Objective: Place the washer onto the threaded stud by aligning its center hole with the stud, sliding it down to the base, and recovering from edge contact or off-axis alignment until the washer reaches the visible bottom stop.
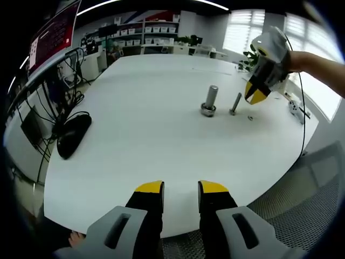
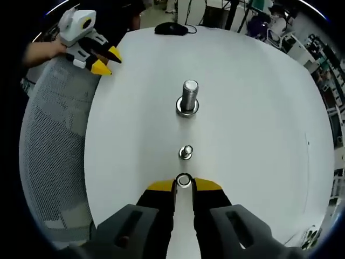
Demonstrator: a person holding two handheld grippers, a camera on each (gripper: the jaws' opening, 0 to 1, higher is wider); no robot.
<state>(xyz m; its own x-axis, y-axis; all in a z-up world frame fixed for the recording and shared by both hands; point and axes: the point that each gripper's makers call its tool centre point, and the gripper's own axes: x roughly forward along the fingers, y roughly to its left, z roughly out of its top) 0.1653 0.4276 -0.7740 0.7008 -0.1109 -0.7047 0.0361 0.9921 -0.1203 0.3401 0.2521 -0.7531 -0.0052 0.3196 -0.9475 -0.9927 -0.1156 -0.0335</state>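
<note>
The right claw (image 2: 184, 185) is closed to a narrow gap on a small silver metal washer (image 2: 184, 180), pinched by its rim between the yellow-tipped pads, above the white round tabletop (image 2: 259, 108). Ahead of it, near the tabletop's middle, stands a thin upright silver threaded stud (image 2: 186, 152), and beyond that a thicker grey steel bolt (image 2: 188, 97) on a wide base. The left claw (image 1: 180, 190) holds nothing, its pads parted a moderate way, hanging over the near tabletop edge.

The grip on the rim looks slight, so the washer could twist or slip out on touching the stud's tip. If the hole comes down off-axis, its edge may catch on the threads and jam tilted partway. A sideways push could also topple the thin stud, which seems free-standing.
</note>
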